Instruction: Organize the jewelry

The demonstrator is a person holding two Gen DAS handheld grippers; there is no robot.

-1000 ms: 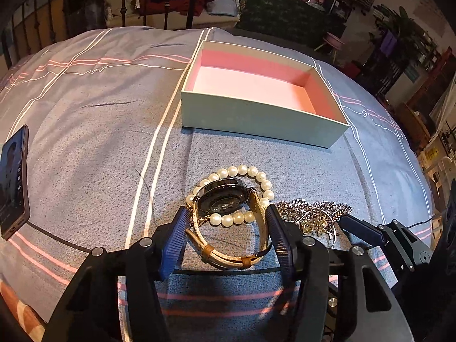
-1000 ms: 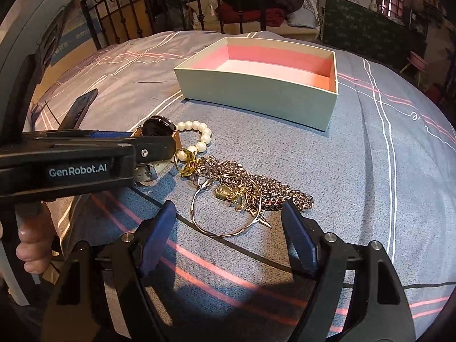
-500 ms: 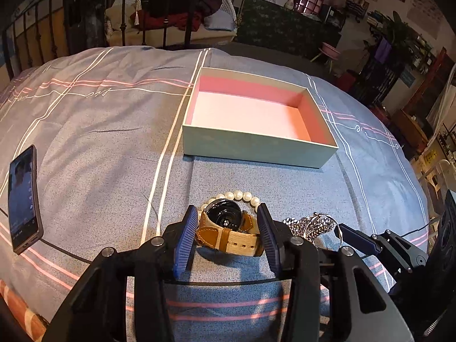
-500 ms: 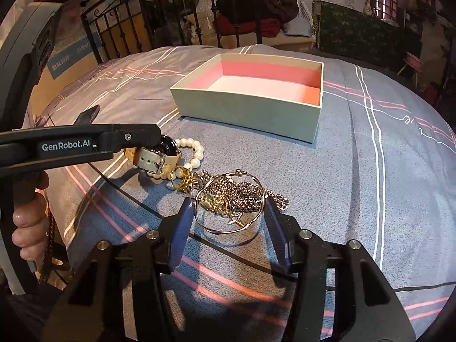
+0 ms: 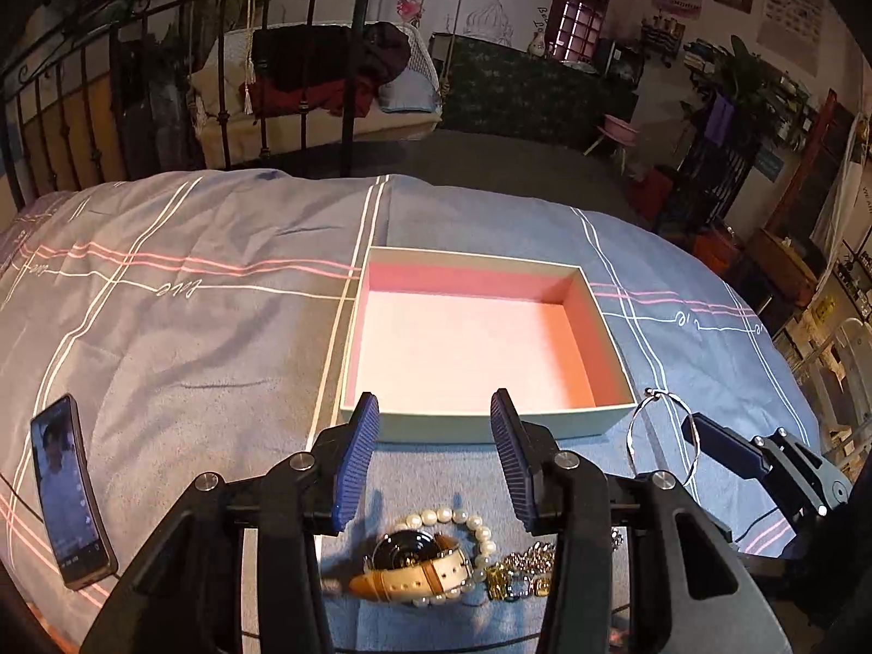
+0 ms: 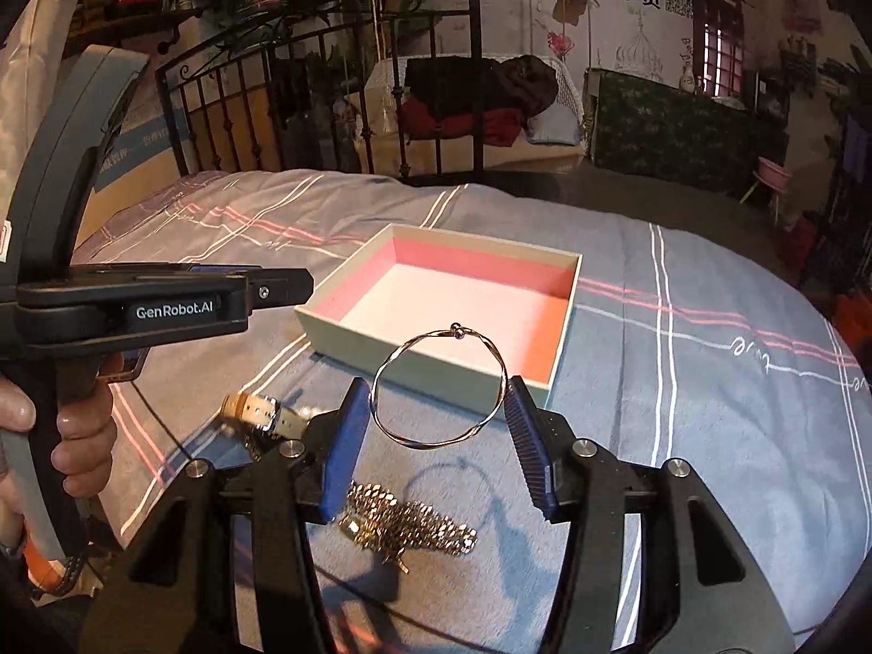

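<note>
While too wide for a narrow pinch, clamped all the same across its full span by the right gripper (image 6: 436, 414): jaws well apart, yet pressed onto both sides of the silver bangle (image 6: 456, 332). Carried upright, clasp bead uppermost, clear of the bedspread (image 6: 681, 381), with a ring-shaped shadow thrown beneath. Seen at centre of the right view, overlapping the near wall of the box (image 6: 338, 340). Probably kept high so as to pass over that wall on the way in. Open-topped, pink-lined, set mid-frame within easy reach of both tools; nothing inside so far as visible.

Over in the left view, poised above the rest of the pile: left gripper (image 5: 431, 436), jaws parted wide, nothing between them. Below it at bottom centre, lying on its side with tan strap forward: watch (image 5: 419, 561), touching the pearl bracelet (image 5: 436, 516) looped behind it, and just beside both, to the right, a gold chain (image 5: 523, 577). Likely raised and opened either to stay out of the other tool's path or to line up a fresh grab; cannot tell which. Off at lower left, well apart and no part of the job: phone (image 5: 71, 490).

Judged early in the task: one piece in transit, several left on the cloth. Next, by the look of it, calls for lowering over the pink floor before loosening, lest a springy ring bounce off the rim.
</note>
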